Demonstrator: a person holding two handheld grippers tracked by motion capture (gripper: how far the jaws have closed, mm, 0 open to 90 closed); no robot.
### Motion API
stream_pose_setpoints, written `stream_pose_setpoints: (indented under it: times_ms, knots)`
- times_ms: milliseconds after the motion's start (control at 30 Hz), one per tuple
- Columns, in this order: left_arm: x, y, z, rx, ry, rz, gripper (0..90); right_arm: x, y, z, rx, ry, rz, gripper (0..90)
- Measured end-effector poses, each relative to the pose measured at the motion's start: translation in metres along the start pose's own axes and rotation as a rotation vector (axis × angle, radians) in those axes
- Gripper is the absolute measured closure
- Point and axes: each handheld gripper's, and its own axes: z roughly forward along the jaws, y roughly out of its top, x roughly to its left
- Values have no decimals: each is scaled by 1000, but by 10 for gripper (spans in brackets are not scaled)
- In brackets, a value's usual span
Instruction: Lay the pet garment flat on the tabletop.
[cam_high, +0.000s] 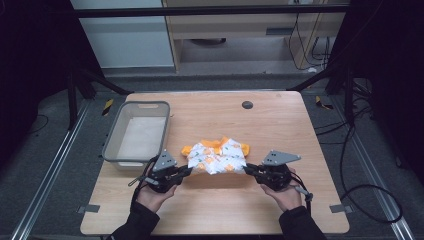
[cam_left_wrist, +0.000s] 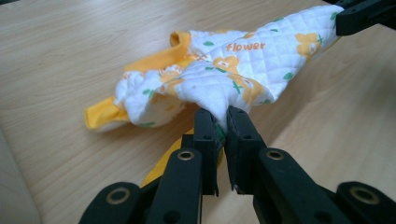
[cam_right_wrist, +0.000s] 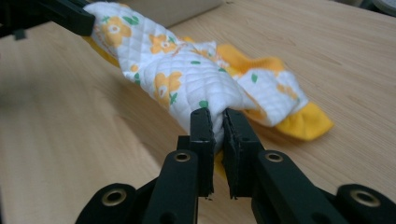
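Note:
A small quilted white garment (cam_high: 217, 157) with orange flowers and orange trim hangs just above the wooden table (cam_high: 280, 120), stretched between both grippers. My left gripper (cam_high: 189, 170) is shut on its left end, the cloth (cam_left_wrist: 233, 74) bunched between the jaws. At the garment's right end my right gripper (cam_high: 247, 169) is shut on the cloth (cam_right_wrist: 187, 74). In the left gripper view (cam_left_wrist: 222, 122) the word "flower" is printed on the cloth, and the other gripper's jaw holds the far end at top right. In the right gripper view (cam_right_wrist: 217, 125) the other gripper holds the far end at top left.
A grey plastic bin (cam_high: 119, 131) with a pale lining stands at the table's left. A dark round hole cover (cam_high: 247, 105) sits near the far edge. Black frame legs and cables lie on the floor around the table.

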Motion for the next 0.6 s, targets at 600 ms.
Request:
stream_pose_setpoints:
  times_ms: [600]
  knots:
    - [49,1,66,85,145,-160,661,-36,1,75,89,-196,96,739]
